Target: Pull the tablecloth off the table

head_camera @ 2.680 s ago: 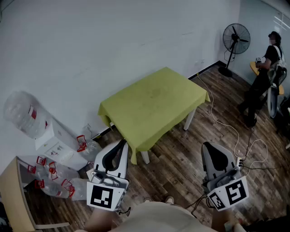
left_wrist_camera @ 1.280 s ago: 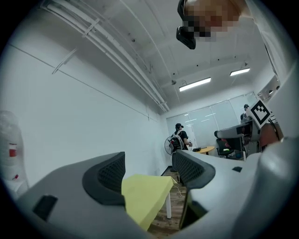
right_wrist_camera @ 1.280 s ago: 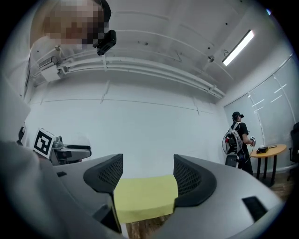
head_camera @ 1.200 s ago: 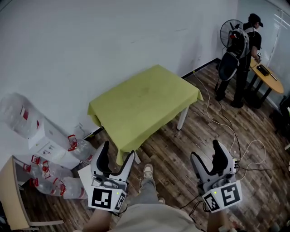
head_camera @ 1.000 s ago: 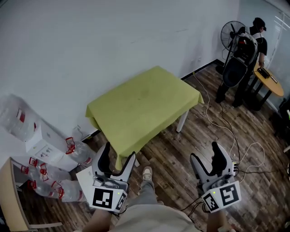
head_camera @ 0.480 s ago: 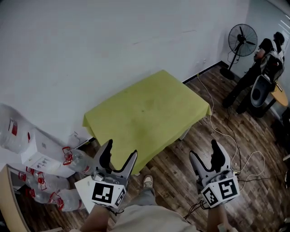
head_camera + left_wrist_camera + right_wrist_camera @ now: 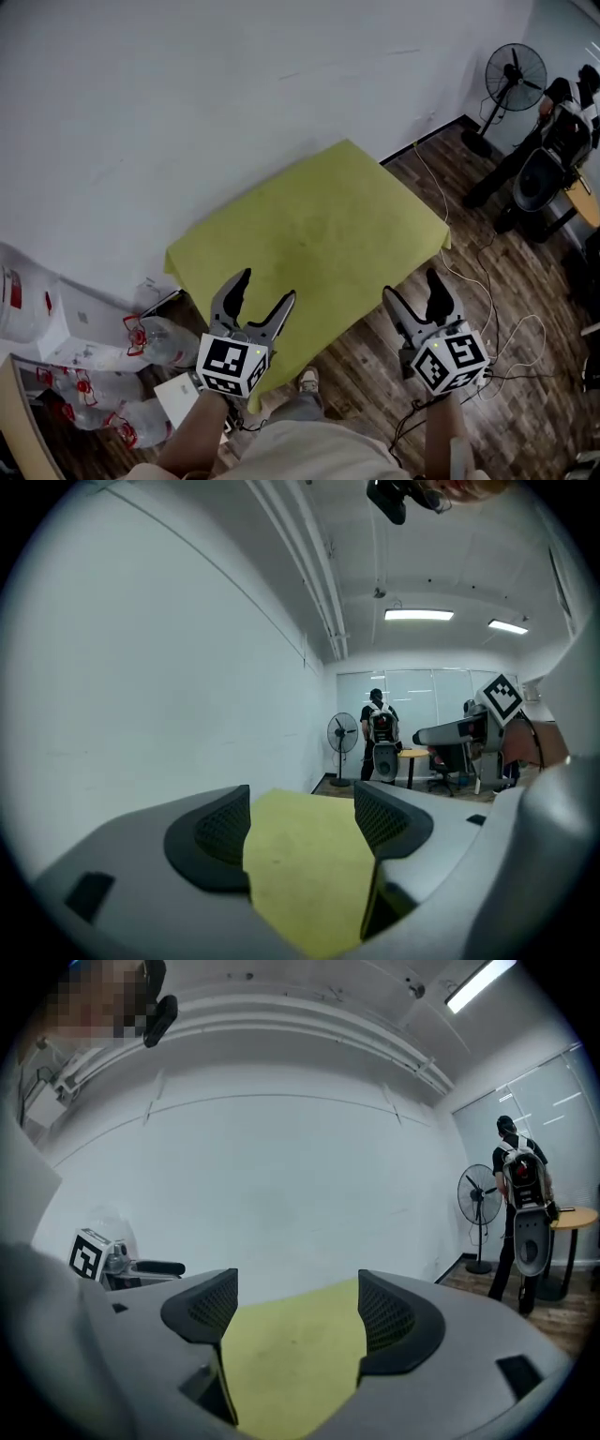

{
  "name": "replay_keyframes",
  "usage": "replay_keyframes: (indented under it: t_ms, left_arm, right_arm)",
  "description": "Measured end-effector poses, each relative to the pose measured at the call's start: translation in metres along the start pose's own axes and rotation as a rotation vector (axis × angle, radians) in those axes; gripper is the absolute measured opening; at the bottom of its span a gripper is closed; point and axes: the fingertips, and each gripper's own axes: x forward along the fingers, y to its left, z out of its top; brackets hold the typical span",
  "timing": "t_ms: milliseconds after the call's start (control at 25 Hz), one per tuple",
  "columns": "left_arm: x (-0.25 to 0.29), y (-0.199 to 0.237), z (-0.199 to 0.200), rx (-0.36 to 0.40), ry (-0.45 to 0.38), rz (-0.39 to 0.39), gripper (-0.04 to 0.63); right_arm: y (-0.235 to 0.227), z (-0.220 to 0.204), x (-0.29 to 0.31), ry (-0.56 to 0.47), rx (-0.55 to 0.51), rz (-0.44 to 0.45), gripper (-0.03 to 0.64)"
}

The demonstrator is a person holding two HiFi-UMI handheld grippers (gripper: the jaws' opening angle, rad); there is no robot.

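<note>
Poised by the near edge of the yellow-green tablecloth (image 7: 309, 225), left gripper (image 7: 265, 286) jaws spread wide and empty, right gripper (image 7: 412, 286) jaws opening, gripping nothing.

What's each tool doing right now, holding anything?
Left tool: open, holding nothing.
Right tool: jaws opening, nothing between them.

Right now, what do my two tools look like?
Both the left tool and right tool have light grey bodies, two curved jaws with black textured pads, and a white cube with black square markers. The right tool's jaws are opening, empty.
</note>
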Motion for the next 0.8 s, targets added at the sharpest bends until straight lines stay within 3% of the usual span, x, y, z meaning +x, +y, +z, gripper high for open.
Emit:
replay_keyframes:
  t_ms: [360,800]
  left_arm:
    - [0.084,0.042,-0.053,-0.103,0.143,0.015,0.364]
    - [0.163,0.054,-0.13,-0.136,0.306,0.052,0.371]
  right_arm:
    - [-0.044,-0.05,0.102,0.141,-0.022,0.003,0.405]
    - [-0.135,-0.136,0.188,0.328,-0.083,0.0,0.434]
